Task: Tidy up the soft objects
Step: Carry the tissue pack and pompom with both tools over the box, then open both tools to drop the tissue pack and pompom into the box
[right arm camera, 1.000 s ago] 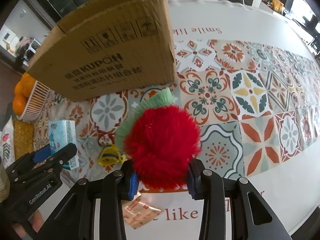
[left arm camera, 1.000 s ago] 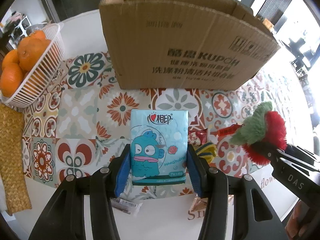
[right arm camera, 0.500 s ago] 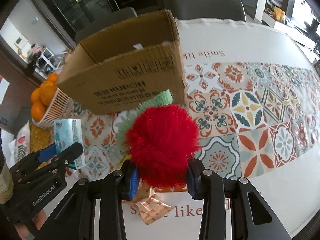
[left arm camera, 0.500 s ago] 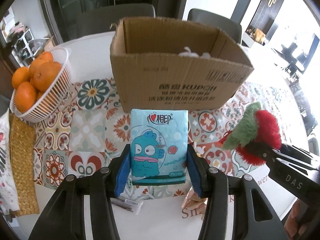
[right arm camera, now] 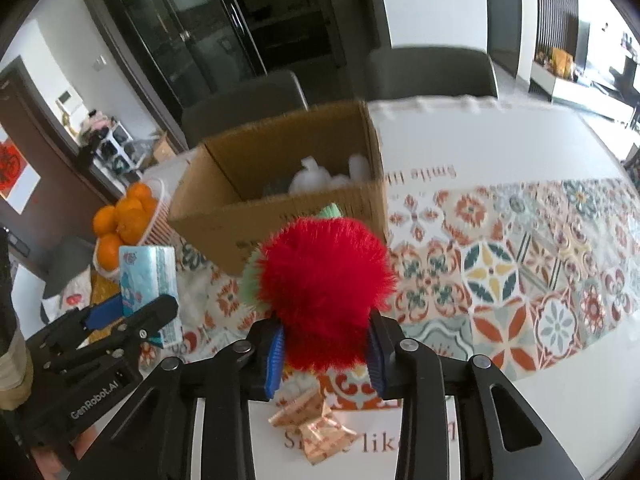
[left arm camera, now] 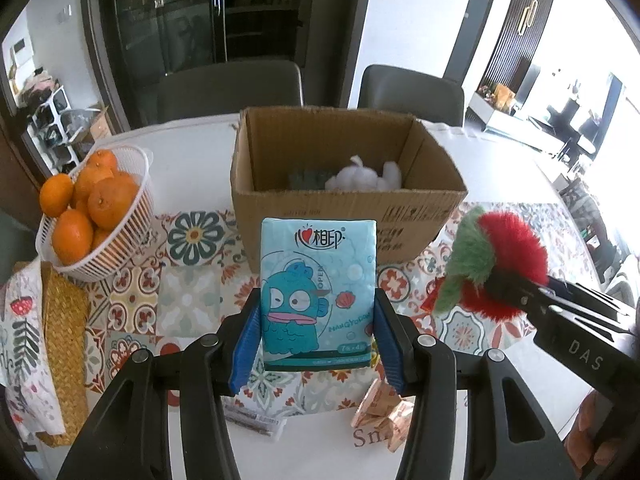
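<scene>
Left tool (left arm camera: 318,334) clamps a light-blue tissue pack with a cartoon fish (left arm camera: 318,296), upright, held clear above the patterned worktop (left arm camera: 188,304). Right tool (right arm camera: 326,346) is closing on a fluffy red-and-green plush ball (right arm camera: 324,292), also aloft. Copper foil wrappers (right arm camera: 312,432) lie below. Beyond: open brown cardboard box (left arm camera: 348,204) containing white fluffy items (left arm camera: 364,178); white basket of oranges (left arm camera: 90,208) beside it.

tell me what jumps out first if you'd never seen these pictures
The fluffy red and green pom-pom fills the middle of the right wrist view, squeezed in the right gripper, whose jaws are closing on it. Next comes the blue cartoon tissue pack, upright in the left gripper. Behind both sits the open cardboard box, with a white basket of oranges to its left.
</scene>
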The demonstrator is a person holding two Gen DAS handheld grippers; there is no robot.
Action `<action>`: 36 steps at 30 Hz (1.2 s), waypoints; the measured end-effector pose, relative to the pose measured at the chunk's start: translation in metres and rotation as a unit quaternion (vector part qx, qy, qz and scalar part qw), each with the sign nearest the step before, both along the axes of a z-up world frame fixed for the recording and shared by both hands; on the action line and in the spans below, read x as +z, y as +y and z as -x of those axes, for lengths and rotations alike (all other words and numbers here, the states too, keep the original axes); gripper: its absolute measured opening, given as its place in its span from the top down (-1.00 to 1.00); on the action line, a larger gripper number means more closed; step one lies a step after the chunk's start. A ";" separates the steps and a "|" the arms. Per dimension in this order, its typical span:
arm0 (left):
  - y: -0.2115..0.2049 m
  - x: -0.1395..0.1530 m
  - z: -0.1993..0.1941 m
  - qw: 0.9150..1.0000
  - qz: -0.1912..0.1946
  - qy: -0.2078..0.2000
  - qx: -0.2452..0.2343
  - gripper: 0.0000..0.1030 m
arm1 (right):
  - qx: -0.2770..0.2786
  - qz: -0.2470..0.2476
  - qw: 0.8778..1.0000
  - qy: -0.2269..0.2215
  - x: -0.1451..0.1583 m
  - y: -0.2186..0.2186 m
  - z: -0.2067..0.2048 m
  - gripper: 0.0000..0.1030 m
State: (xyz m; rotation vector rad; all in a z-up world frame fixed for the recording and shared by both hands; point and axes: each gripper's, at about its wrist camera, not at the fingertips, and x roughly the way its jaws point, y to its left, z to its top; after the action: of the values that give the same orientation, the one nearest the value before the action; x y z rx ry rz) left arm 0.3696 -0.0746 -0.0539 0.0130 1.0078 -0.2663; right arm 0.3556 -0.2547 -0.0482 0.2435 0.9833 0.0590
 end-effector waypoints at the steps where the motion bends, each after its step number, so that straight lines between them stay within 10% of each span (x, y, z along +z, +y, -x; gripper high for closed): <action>1: 0.000 0.004 0.000 1.000 0.001 -0.004 -0.001 0.00 | -0.002 0.003 1.000 -0.009 0.004 0.000 0.000 0.36; 36: -0.011 0.082 -0.060 0.995 0.012 -0.093 -0.041 0.00 | 0.043 -0.011 0.995 -0.089 0.069 0.007 -0.072 0.36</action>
State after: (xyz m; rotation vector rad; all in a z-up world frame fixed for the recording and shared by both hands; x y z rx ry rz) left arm 0.4292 -0.0852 0.0284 0.0571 0.8202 -0.3459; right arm 0.4274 -0.2477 0.0211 0.2132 0.8150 0.1672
